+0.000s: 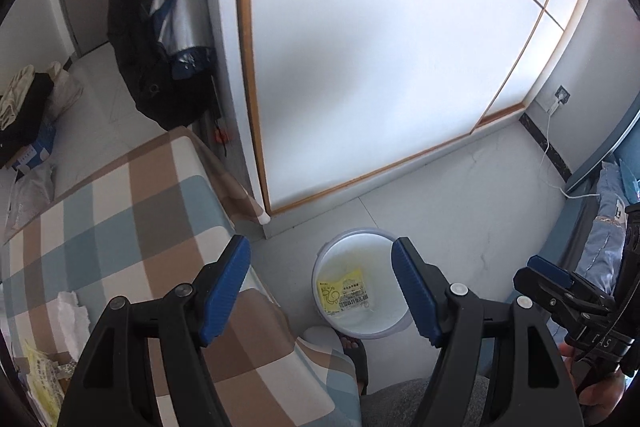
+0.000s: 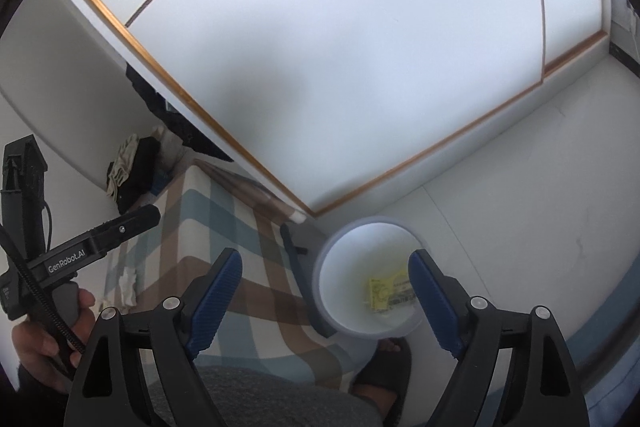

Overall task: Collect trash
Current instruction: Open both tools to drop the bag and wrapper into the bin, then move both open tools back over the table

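The left tool [image 1: 320, 291] hangs with its blue-padded fingers spread wide and nothing between them, and the right tool [image 2: 324, 291] is likewise wide open and holding nothing. On the pale tiled floor [image 1: 460, 195] stands a round white plastic bin [image 1: 332, 259], seen at about 6 o'clock in the left wrist view and at about 5 o'clock in the right wrist view [image 2: 360, 247]. Inside it, on the bottom, lies a yellow printed wrapper with a white barcode label [image 1: 346, 293], also visible in the right wrist view [image 2: 386, 293]. Just beside the bin, at 8 o'clock of the left wrist view, is a worktop covered in a blue, brown and cream checked cloth [image 1: 132, 227]. On that cloth near 8 o'clock lies a crumpled white tissue [image 1: 72, 319], and beyond it toward the frame's edge a yellow printed wrapper [image 1: 40, 375] sits beside some other scraps that are too cut off to identify. A foot in a black sandal [image 1: 356, 351] rests on the floor touching the bin's near side. A large white sliding wardrobe door with a wood-coloured frame [image 1: 380, 47] fills the 12 o'clock area.
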The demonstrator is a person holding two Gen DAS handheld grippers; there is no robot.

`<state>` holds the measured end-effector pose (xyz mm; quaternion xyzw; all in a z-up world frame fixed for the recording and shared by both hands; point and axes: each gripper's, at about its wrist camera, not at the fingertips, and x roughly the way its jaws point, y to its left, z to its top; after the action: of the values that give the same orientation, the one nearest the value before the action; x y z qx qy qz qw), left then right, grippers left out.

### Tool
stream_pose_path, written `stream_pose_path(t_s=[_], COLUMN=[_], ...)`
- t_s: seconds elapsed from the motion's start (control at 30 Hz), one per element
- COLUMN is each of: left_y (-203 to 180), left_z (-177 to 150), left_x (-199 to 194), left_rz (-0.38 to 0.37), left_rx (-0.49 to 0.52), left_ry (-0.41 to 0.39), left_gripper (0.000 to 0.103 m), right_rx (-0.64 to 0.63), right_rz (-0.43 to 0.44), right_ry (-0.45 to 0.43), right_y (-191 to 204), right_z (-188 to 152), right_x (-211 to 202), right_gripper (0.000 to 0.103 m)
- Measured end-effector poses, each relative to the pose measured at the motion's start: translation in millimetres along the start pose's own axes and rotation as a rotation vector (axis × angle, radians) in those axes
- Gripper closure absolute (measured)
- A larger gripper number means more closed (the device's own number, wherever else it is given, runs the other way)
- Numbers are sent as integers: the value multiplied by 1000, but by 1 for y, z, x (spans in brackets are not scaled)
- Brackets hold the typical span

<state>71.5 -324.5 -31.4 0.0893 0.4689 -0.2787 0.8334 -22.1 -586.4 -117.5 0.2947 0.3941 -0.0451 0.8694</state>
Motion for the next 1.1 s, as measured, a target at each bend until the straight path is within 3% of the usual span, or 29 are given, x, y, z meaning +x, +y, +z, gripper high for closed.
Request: stream_pose_path(t_s=[0.53,0.67,0.8,1.1], left_y=[81,101,128,190], left_z=[-26,-38,-50,-80], left_x=[-104,-123,-144,-166], left_rz=[65,76,118,187], left_rx=[-136,-173,-213,-318], left_ry=[-247,-295,-348,-410], left_gripper=[33,32,20,16], right_rx=[-194,-239,-291,-388], right_rz=[98,131,158,205], right_ry=[-174,-180,-177,-147], right_y=[123,156,189,257], right_z=[-16,-25,-37,-71], right_x=[-49,-46,-41,-28], right_gripper=[10,10,9,5])
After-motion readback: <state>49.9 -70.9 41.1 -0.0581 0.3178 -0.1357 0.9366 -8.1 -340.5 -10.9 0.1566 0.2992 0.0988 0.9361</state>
